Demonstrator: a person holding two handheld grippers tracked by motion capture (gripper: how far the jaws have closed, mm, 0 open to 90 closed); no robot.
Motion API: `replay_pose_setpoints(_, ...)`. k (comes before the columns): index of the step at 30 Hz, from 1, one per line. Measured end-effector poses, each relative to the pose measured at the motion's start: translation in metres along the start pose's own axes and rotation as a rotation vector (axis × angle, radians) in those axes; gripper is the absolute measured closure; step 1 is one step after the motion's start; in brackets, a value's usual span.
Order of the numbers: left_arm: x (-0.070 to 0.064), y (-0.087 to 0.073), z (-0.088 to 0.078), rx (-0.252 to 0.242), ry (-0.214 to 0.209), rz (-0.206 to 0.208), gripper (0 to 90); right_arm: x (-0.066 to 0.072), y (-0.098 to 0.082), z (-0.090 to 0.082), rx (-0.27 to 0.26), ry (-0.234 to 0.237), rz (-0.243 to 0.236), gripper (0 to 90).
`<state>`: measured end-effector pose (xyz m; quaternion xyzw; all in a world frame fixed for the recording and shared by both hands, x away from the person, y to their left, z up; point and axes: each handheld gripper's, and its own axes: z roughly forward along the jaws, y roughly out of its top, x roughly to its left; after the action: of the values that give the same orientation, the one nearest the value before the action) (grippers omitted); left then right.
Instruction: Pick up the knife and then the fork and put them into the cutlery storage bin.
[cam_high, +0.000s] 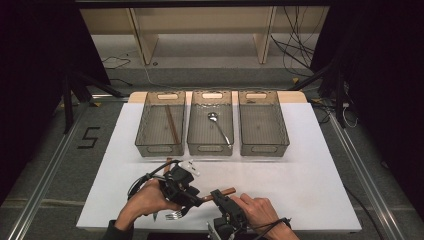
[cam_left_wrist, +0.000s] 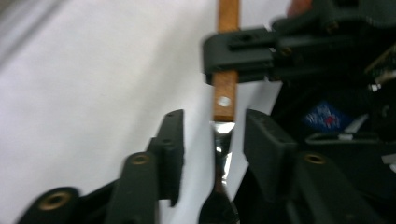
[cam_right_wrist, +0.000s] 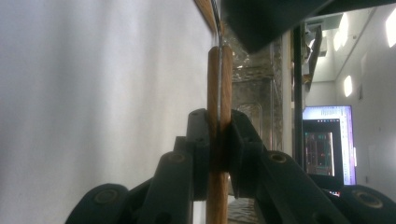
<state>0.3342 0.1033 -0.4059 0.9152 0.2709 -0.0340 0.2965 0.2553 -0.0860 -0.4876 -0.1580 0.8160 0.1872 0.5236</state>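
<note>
At the near table edge: right gripper clamped on wooden fork handle; left gripper loosened, jaws apart around metal neck, pads clear

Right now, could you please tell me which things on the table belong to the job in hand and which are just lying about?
In the job:
- fork with a wooden handle
- right gripper, fingers clamped on the handle
- left gripper, fingers apart around the fork's metal neck
- empty right bin, perhaps its destination

Lying about:
- left bin with chopsticks
- middle bin with spoon
</note>
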Motion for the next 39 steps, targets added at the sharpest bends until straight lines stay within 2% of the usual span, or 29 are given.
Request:
replay_pose_setpoints(8,0.014,-0.006,-0.028,-0.157,0.108,-0.087,38.6,-0.004,-0.004,-0.001,0.001,0.003,0.015,80.9)
replay_pose_setpoints(12,0.023,-0.010,-0.037,-0.216,0.159,-0.121,31.8,-0.008,-0.009,-0.003,0.009,0.011,0.064,80.9)
replay_pose_setpoints(17,0.033,-0.018,-0.049,-0.276,0.227,-0.171,27.6,-0.013,-0.014,-0.008,0.016,0.007,0.100,80.9)
replay_pose_setpoints(19,0.036,-0.021,-0.052,-0.279,0.238,-0.178,26.5,-0.016,-0.017,-0.011,0.011,0.006,0.098,80.9)
replay_pose_setpoints(23,0.042,-0.027,-0.053,-0.275,0.290,-0.201,24.1,-0.023,-0.022,-0.015,0.014,-0.002,0.134,80.9)
replay_pose_setpoints(25,0.045,-0.030,-0.052,-0.287,0.295,-0.219,23.0,-0.027,-0.027,-0.017,0.018,-0.002,0.165,80.9)
replay_pose_setpoints(27,0.047,-0.032,-0.050,-0.295,0.303,-0.229,22.2,-0.032,-0.032,-0.017,0.022,-0.002,0.173,80.9)
replay_pose_setpoints(31,0.050,-0.037,-0.051,-0.316,0.316,-0.247,20.7,-0.042,-0.043,-0.017,0.043,-0.008,0.233,80.9)
replay_pose_setpoints(35,0.053,-0.044,-0.049,-0.356,0.314,-0.280,18.4,-0.052,-0.051,-0.019,0.050,0.027,0.307,80.9)
replay_pose_setpoints(39,0.056,-0.051,-0.047,-0.365,0.332,-0.300,17.3,-0.059,-0.057,-0.019,0.050,0.039,0.365,80.9)
